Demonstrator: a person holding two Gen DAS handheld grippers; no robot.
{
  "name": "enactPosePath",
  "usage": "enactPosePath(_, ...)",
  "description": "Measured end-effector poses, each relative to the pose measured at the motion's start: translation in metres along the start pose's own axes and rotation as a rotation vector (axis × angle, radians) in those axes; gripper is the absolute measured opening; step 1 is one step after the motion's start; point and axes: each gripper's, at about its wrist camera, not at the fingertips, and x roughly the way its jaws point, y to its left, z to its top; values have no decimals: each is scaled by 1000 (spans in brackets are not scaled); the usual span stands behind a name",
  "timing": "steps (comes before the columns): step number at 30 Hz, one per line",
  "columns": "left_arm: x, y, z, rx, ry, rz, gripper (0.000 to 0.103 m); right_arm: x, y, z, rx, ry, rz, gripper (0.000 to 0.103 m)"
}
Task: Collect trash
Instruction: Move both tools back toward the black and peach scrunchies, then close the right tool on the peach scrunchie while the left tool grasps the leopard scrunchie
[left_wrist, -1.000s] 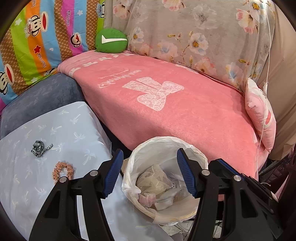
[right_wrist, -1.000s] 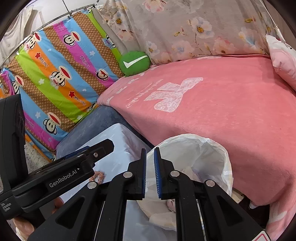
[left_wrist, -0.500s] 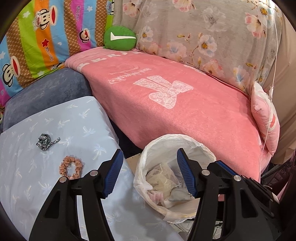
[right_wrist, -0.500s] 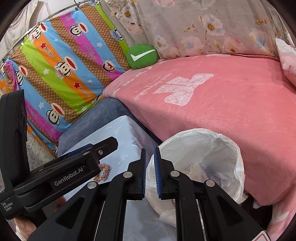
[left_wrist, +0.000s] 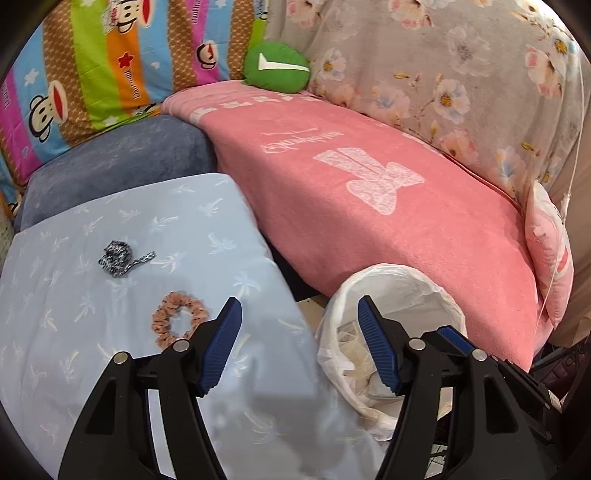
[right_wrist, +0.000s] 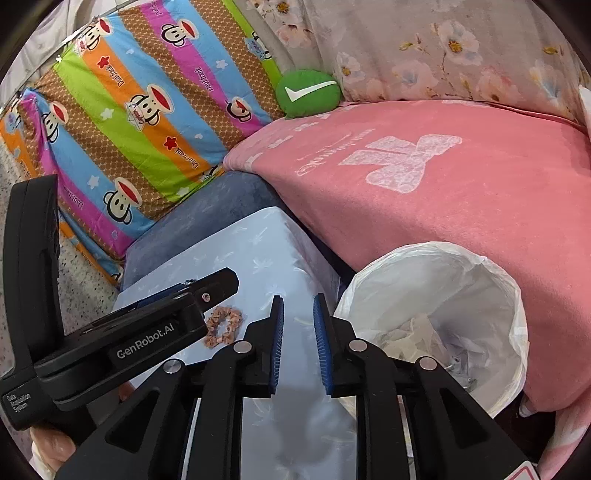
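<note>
1. We cannot name the crumpled pale contents of the bin (right_wrist: 476, 273); its white liner and the right gripper's arms hide much of them.
2. The black-and-white braided piece (left_wrist: 117, 258) shows only in the left wrist view; in the right wrist view the left gripper's body covers that spot.
3. On the light blue cloth (left_wrist: 110, 295) we count two small items: that braided piece and one peach scrunchie (left_wrist: 180, 319), lying apart.
4. The bin stands just right of the cloth, against the pink blanket (left_wrist: 388, 206).
5. We count one green cushion (right_wrist: 307, 93).
6. Left gripper (left_wrist: 300, 311): fingers spread wide, holding nothing.
7. Right gripper (right_wrist: 298, 306): narrow gap between its pads, nothing in it.
</note>
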Motion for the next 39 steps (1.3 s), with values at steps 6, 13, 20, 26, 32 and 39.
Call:
enactPosePath(6,0,25,-3,-32,3,41,62,21,23,-6,-34,43,27,20)
enactPosePath(13,1,58,-8,-83,11,85,62,48,53,-16,-79,101,58,20)
enactPosePath(20,9,102,-19,-148,36,151,66,83,77,-30,-119,172,73,20)
enactPosePath(26,19,144,-27,-213,67,199,66,121,93,-43,-137,240,77,20)
enactPosePath(32,31,178,-30,-244,92,241,66,158,104,-48,-148,287,71,20)
enactPosePath(39,50,215,-25,-283,107,277,77,205,108,-45,-145,327,43,25)
